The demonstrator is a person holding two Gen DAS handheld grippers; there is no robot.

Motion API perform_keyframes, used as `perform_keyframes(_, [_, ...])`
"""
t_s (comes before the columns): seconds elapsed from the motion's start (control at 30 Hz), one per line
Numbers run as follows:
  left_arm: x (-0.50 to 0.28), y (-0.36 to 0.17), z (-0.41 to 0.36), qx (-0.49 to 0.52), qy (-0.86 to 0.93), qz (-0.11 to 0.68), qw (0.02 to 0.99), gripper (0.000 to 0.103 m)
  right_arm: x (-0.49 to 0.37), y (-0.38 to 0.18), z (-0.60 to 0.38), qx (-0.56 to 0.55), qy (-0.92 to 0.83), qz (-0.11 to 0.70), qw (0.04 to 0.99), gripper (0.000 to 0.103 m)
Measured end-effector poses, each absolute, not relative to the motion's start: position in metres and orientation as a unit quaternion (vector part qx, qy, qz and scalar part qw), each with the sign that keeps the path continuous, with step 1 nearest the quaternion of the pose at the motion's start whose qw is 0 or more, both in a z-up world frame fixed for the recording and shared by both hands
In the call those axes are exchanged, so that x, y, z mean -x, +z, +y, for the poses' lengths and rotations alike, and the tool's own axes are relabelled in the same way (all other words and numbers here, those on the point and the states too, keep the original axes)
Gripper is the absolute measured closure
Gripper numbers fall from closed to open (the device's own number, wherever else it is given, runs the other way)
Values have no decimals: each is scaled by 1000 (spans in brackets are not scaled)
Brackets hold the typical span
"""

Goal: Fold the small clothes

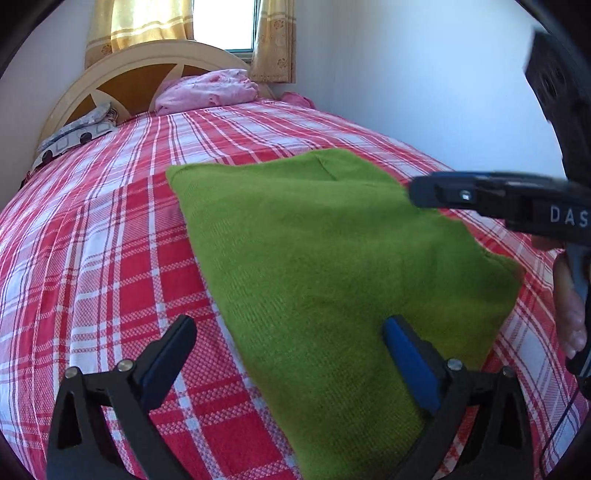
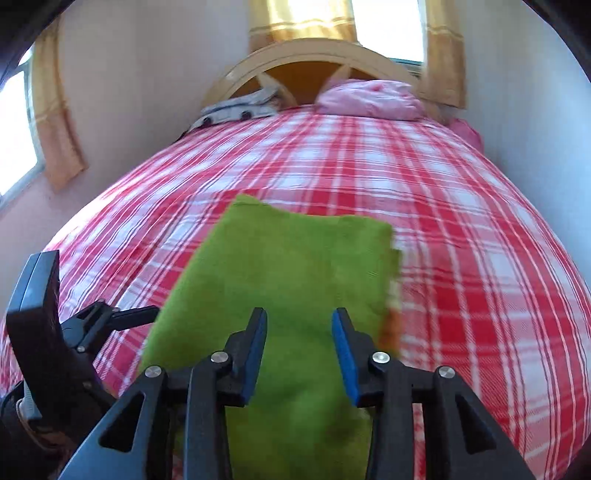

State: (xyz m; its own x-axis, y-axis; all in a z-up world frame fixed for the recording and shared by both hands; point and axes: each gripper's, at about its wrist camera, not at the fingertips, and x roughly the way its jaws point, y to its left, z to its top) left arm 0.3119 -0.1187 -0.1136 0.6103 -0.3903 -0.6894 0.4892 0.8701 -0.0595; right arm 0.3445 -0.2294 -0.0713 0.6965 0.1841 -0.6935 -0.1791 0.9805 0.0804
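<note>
A green knit garment (image 1: 332, 258) lies flat, folded into a rough rectangle, on the red and white plaid bed (image 1: 110, 240). My left gripper (image 1: 291, 332) is open and empty, its fingers wide apart over the garment's near left edge. My right gripper (image 2: 299, 321) is open and empty, hovering over the near end of the garment (image 2: 295, 266). In the left wrist view the right gripper (image 1: 424, 194) reaches in from the right over the garment's far right edge. The left gripper (image 2: 122, 317) shows at the garment's left side in the right wrist view.
A pink pillow (image 1: 210, 90) and a grey patterned pillow (image 1: 74, 136) lie by the wooden headboard (image 1: 122, 81). A white wall (image 1: 406, 92) runs along the bed's right side. Yellow curtains (image 2: 303, 18) hang at the window.
</note>
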Motion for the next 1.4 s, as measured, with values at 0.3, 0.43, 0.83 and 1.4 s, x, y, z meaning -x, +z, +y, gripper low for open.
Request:
perform_keyframes(0.3, [-312, -118, -118, -58, -249, 385, 887, 0, -398, -109, -228, -7, 97, 455, 885, 66])
perform_keyframes(0.43, [-313, -119, -119, -56, -254, 390, 883, 0, -396, -111, -250, -25, 94, 458, 883, 66])
perform_keyframes(0.83, [-316, -120, -117, -44, -262, 402, 876, 0, -389, -119, -264, -35, 129, 427, 894, 66])
perform_keyframes(1.4, [-327, -124, -113, 15, -275, 422, 864, 0, -378, -79, -308, -143, 172, 367, 903, 21])
